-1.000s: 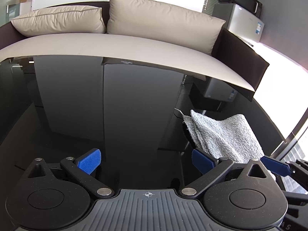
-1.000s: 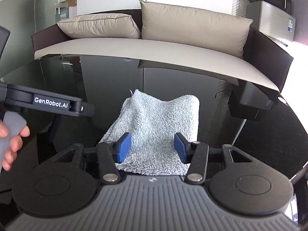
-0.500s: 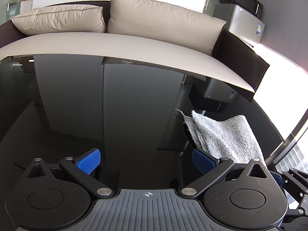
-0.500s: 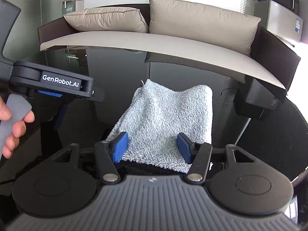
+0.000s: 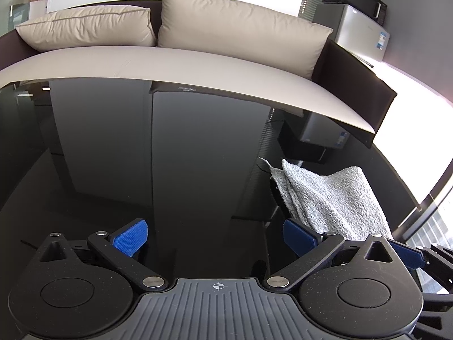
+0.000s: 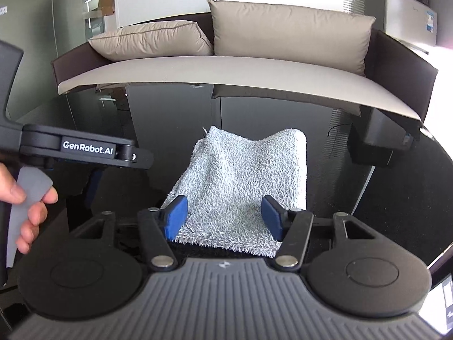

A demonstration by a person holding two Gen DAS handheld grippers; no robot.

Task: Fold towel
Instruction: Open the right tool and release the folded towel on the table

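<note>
A folded grey terry towel [image 6: 243,181] lies on the glossy black table [image 6: 382,198]; it also shows at the right of the left wrist view [image 5: 331,201]. My right gripper [image 6: 223,218] is open, its blue pads on either side of the towel's near edge, not closed on it. My left gripper [image 5: 215,236] is open and empty over bare table, left of the towel. Its body shows in the right wrist view [image 6: 85,148], held by a hand.
A beige sofa [image 5: 170,65] with two cushions runs along the table's far edge. A metal cabinet with a black appliance on top [image 5: 359,28] stands at the back right. The table's right edge [image 5: 419,206] curves close to the towel.
My right gripper has drawn back and risen a little, and its jaws have opened wider around the towel's near edge. My left gripper has barely moved.
</note>
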